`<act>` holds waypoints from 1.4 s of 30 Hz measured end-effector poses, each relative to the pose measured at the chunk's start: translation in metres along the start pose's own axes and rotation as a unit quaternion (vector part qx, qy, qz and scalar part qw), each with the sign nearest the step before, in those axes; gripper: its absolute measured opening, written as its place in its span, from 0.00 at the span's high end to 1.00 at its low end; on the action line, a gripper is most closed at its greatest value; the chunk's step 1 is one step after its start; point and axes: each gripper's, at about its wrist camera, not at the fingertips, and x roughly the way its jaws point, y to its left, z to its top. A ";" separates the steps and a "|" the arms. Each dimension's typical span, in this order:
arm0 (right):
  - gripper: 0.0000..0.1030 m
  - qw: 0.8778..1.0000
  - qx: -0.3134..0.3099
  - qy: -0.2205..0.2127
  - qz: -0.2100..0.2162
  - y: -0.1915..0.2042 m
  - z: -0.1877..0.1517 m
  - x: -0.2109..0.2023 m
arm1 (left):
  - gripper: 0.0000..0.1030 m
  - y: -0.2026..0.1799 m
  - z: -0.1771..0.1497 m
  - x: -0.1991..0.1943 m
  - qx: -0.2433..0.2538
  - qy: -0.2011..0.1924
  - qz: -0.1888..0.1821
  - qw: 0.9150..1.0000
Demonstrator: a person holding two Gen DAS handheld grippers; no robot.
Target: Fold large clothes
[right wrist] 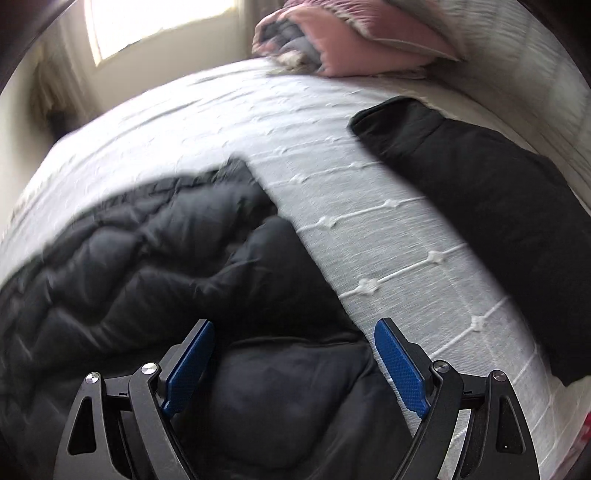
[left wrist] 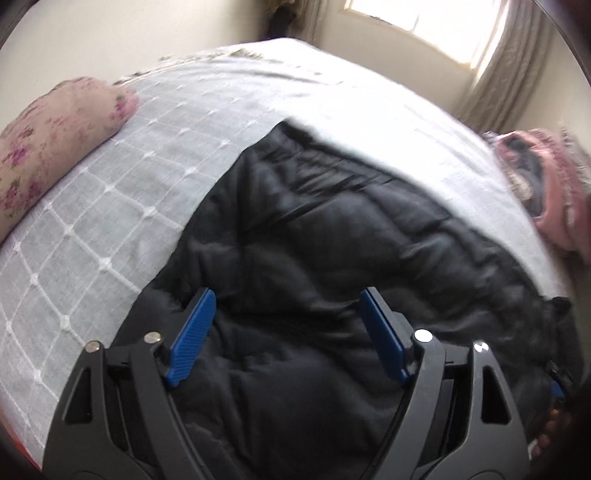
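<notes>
daylight from a window (left wrist: 424, 22) with pale curtains (left wrist: 517, 66) falls across a bed covered in a white bedspread (left wrist: 122, 206) stitched in a grid with small tufts at the crossings. on that bedspread lies the black quilted puffer jacket (left wrist: 332, 229), spread out in front of me and filling most of the lower middle of my left wrist view; in my right wrist view the same jacket (right wrist: 147, 251) takes up the lower left, with its edge running diagonally against bare bedspread (right wrist: 388, 236). my left gripper (left wrist: 286, 299) hangs just over the jacket with its blue pads (left wrist: 192, 336) standing wide apart, nothing pinched between them. my right gripper (right wrist: 293, 332) is also spread wide, its blue pads (right wrist: 190, 369) empty, poised above the jacket's near edge where the dark fabric meets the white cover. to the right of that, well apart from the jacket, a second dark folded garment (right wrist: 498, 206) lies along the bed's edge. a floral pillow (left wrist: 55, 147) in pink and cream sits at the left of my left wrist view, and a pink heap of bedding (left wrist: 554, 195) rests at the far right side; my right wrist view shows that pink bedding (right wrist: 351, 33) at the top. both views are smeared with blur. i can make out no brand, label or writing on the jacket or on anything else. a small dark tag-like piece (left wrist: 556, 369) shows at the jacket's right edge, but it is too small and blurred to read.
</notes>
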 end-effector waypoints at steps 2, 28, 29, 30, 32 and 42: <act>0.14 0.999 -0.006 -0.028 0.030 0.011 0.002 -0.015 | 0.24 -0.018 0.004 -0.006 0.031 -0.010 -0.028 0.999; 0.14 0.992 -0.107 -0.035 0.057 0.088 0.023 0.026 | 0.24 -0.047 0.007 0.052 0.079 0.016 0.010 0.997; 0.14 0.993 -0.098 -0.034 0.055 0.078 0.024 0.026 | 0.24 -0.043 0.009 0.051 0.074 0.016 0.010 0.997; 0.14 0.994 -0.088 -0.032 0.054 0.067 0.025 0.026 | 0.24 -0.037 0.011 0.049 0.065 0.017 0.006 0.998; 0.14 0.998 -0.051 -0.022 0.038 0.041 0.027 0.028 | 0.24 -0.028 0.013 0.045 0.042 0.016 0.002 0.999; 0.14 0.994 -0.082 -0.061 0.040 0.060 0.012 -0.028 | 0.24 0.027 -0.014 -0.011 -0.066 0.018 -0.055 0.996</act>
